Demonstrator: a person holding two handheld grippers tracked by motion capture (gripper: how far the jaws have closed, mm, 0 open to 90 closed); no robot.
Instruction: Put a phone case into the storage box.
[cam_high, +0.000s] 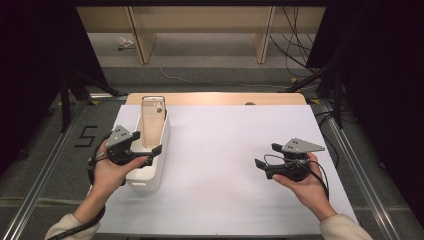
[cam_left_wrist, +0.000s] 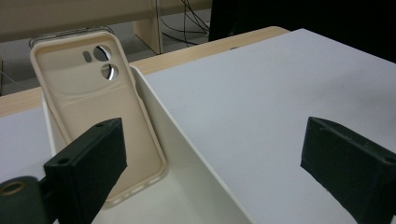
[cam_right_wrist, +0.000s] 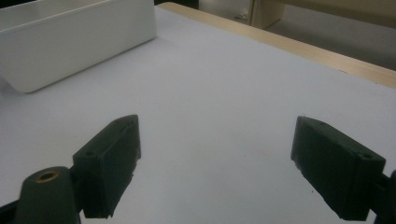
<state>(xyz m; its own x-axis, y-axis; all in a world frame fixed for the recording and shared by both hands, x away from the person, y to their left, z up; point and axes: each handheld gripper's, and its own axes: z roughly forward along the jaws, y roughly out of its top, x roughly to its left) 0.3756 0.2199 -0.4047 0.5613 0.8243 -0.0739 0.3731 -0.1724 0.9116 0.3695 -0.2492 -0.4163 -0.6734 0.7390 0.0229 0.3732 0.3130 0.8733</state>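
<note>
A white sheet covers the table (cam_high: 225, 165), leaving a wooden strip bare at the far edge. Beyond lie grey floor, cables and pale shelving, with dark curtains at both sides. A white bin (cam_high: 152, 167) at the table's left holds a beige phone case (cam_high: 152, 120) leaning upright. The left hand-held gripper (cam_high: 148, 148) straddles the bin's wall, jaws apart. The right hand-held gripper (cam_high: 268, 155) hovers well apart, jaws spread. The bin's floor is hidden.
</note>
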